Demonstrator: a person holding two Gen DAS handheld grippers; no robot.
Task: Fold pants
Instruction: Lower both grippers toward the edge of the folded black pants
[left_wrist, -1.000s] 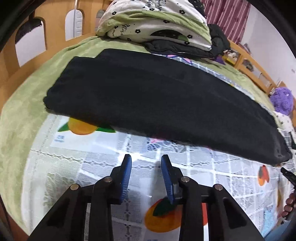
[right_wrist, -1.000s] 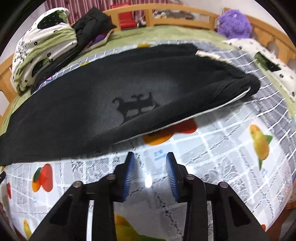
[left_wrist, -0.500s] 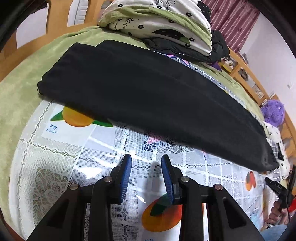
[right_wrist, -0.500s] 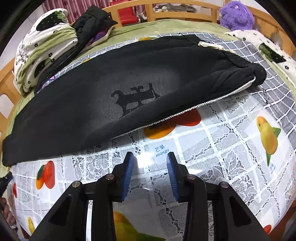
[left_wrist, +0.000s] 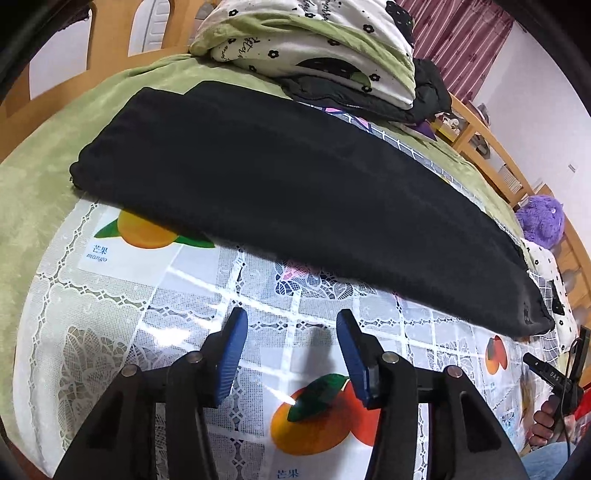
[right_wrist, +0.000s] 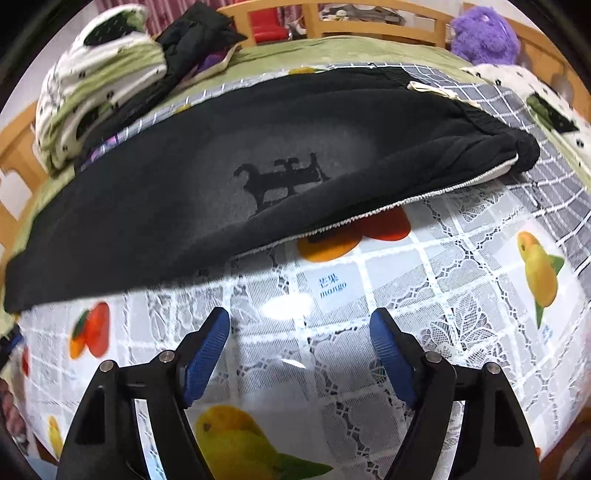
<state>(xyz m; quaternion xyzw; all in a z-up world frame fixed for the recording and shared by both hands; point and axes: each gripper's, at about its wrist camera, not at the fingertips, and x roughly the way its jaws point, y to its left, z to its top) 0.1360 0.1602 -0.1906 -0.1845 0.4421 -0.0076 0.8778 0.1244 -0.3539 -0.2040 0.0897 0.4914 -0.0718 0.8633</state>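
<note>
Black pants (left_wrist: 295, 192) lie folded lengthwise in a long strip across the fruit-print cloth (left_wrist: 155, 306). In the right wrist view the pants (right_wrist: 229, 177) show a dark animal print and a white zip edge, with the waistband at the right. My left gripper (left_wrist: 290, 325) is open and empty, above the cloth just in front of the pants' near edge. My right gripper (right_wrist: 300, 325) is open wide and empty, also just short of the near edge.
A folded flowered quilt (left_wrist: 314, 44) and a dark jacket (left_wrist: 424, 92) are piled behind the pants. A purple plush toy (right_wrist: 484, 35) sits by the wooden bed rail (right_wrist: 369, 22). The green sheet (left_wrist: 33, 177) lies left of the cloth.
Both grippers have opened wider. Both have drawn back and risen slightly, so more of the pants and cloth shows.
</note>
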